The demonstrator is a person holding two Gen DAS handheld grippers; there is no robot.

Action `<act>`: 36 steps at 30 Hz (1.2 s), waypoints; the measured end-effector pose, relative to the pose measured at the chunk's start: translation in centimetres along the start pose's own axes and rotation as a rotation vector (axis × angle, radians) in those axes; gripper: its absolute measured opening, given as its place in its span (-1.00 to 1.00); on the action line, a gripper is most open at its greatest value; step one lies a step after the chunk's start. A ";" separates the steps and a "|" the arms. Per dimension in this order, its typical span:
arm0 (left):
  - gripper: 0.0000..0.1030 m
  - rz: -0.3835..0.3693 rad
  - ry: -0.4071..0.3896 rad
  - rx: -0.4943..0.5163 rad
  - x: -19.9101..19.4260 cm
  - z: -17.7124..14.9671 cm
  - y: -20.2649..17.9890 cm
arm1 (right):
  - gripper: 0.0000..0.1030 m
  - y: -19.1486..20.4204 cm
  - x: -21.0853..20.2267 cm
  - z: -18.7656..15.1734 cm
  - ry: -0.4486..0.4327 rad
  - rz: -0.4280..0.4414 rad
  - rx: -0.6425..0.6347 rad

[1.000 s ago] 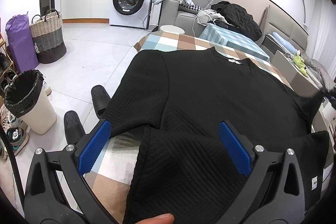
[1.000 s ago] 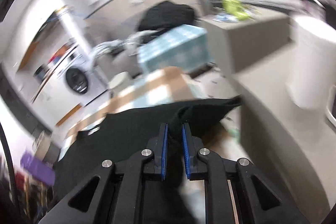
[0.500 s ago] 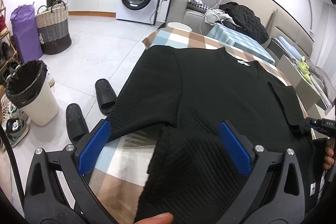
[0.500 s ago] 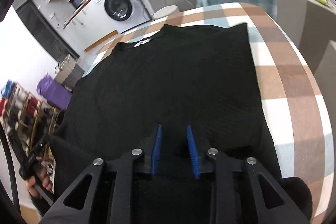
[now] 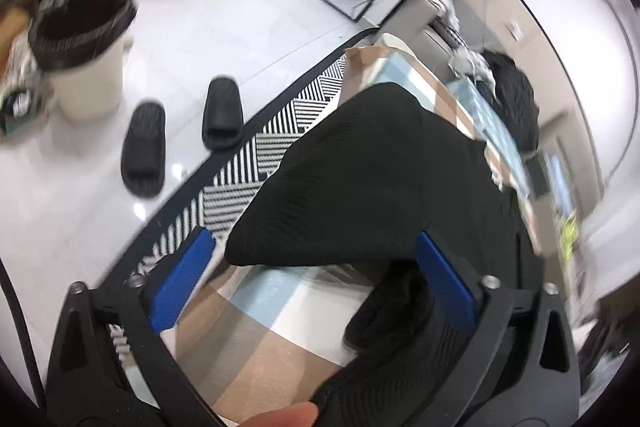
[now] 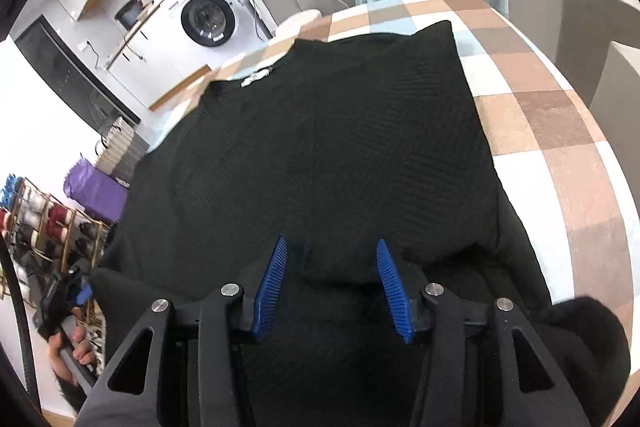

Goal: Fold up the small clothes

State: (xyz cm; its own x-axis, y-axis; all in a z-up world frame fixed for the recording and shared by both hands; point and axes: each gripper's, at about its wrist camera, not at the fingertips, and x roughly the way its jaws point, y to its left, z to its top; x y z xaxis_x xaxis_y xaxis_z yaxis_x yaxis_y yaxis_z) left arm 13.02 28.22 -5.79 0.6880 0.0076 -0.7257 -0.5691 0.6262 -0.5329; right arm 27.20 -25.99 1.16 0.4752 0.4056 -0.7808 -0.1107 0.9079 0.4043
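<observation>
Left wrist view: the left gripper (image 5: 316, 281), jaws spread wide, hangs over the black ribbed knit top's (image 5: 384, 183) unfolded sleeve, likely lining up a grab; at ten o'clock stands a cream bin (image 5: 86, 57) with a black liner. Right wrist view: the right gripper (image 6: 334, 285), jaws just opened, pinches nothing, its sleeve laid folded across the top (image 6: 320, 155) on the checked tablecloth (image 6: 560, 131).

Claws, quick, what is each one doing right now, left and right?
Left claw: open wide, holding nothing; the black textured knit top's sleeve edge lies between its jaws.
Right claw: open, jaws just been opening, released over the top.
</observation>
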 end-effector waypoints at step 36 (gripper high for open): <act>-0.91 -0.111 -0.313 0.215 -2.6 2.5 -13.9 | 0.04 -3.0 -3.4 -3.5 -0.071 0.041 0.141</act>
State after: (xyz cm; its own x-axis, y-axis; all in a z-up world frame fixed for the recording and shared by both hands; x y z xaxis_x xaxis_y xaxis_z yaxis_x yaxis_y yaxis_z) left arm 20.25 21.42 4.62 0.8628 0.1470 -0.4837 -0.3990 0.7854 -0.4732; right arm 22.84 -29.70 0.91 0.5342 0.4291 -0.7284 -0.0105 0.8649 0.5018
